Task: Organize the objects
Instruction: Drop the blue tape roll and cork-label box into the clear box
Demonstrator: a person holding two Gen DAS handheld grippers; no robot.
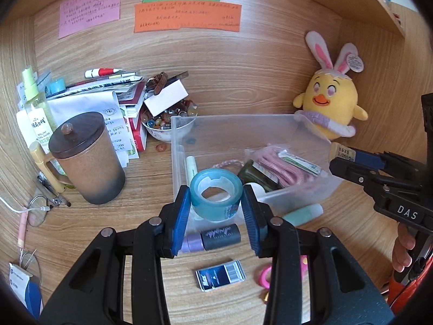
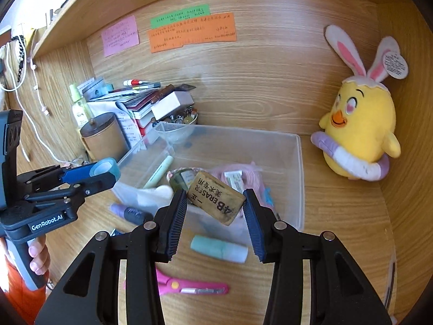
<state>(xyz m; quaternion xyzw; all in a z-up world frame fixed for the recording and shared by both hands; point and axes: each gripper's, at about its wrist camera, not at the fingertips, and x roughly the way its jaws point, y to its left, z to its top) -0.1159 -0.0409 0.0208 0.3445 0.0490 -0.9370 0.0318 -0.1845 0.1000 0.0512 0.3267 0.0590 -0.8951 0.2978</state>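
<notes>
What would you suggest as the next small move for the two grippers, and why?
Probably ease both forward and let go over the bin. The left gripper holds the tape and the right gripper holds the eraser, both at the bin's near edge, where a few small items already lie. The scissors can follow.

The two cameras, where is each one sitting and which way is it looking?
Left wrist view: sits on the left gripper, looking along its fingers at the tape roll and clear bin; the right gripper and a hand show at the right.
Right wrist view: sits on the right gripper, facing the eraser above the bin; the left gripper shows at the left.
Both share the bin, the chick plush and the wall notes.
</notes>
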